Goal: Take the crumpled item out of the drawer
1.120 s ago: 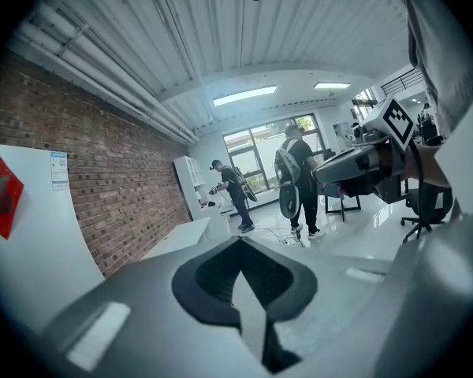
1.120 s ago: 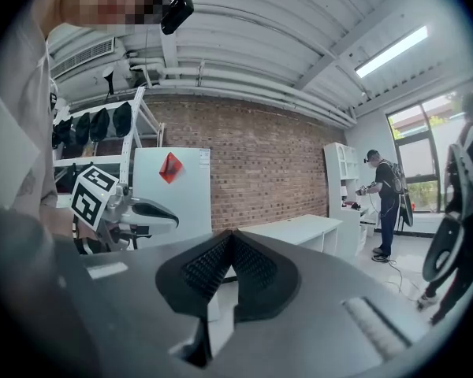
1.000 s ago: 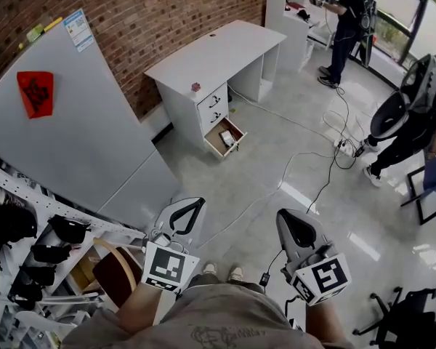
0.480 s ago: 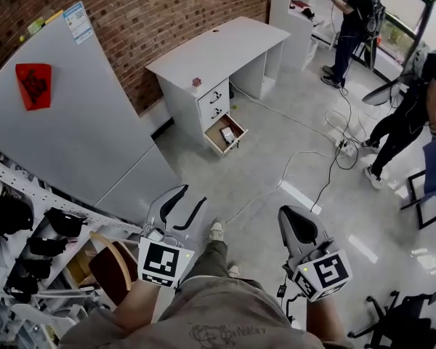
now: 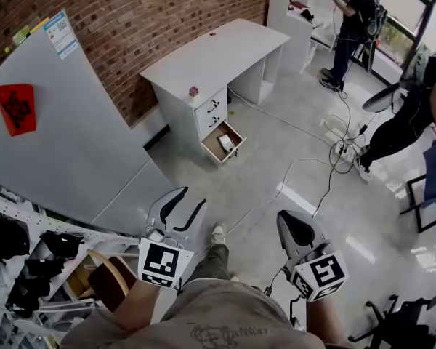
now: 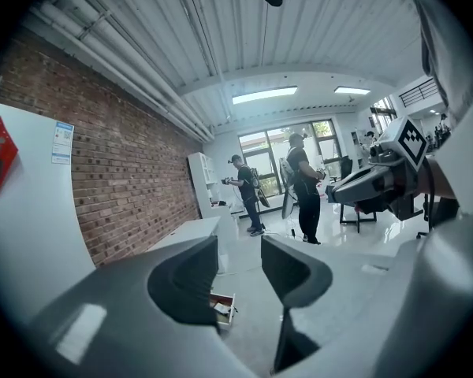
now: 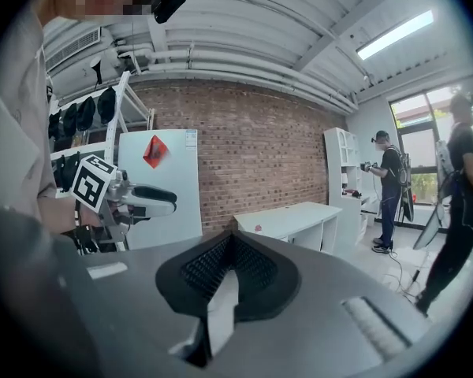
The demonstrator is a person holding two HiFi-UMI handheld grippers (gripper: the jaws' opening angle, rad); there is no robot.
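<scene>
Far ahead, a white desk (image 5: 211, 53) stands against the brick wall. Its bottom drawer (image 5: 214, 147) is pulled open over the floor, and a pale crumpled item (image 5: 226, 142) lies inside. Both grippers are held low in front of me, well short of the drawer. My left gripper (image 5: 185, 203) is open and empty. In the left gripper view the drawer (image 6: 221, 309) shows small between the spread jaws of the left gripper (image 6: 240, 262). My right gripper (image 5: 296, 231) is shut with nothing in it. In its own view the right gripper (image 7: 232, 241) has its ribbed pads pressed together, with the desk (image 7: 288, 219) beyond.
A large white board (image 5: 65, 137) leans at the left above a rack of dark helmets (image 5: 29, 267). Cables (image 5: 305, 166) and a power strip (image 5: 343, 150) trail over the floor. Two people (image 5: 356, 27) stand at the back right. A black chair (image 5: 403, 322) stands at the lower right.
My left gripper has opened from shut. I have stepped forward with one foot, and the desk sits slightly nearer in view. The right gripper stays shut.
</scene>
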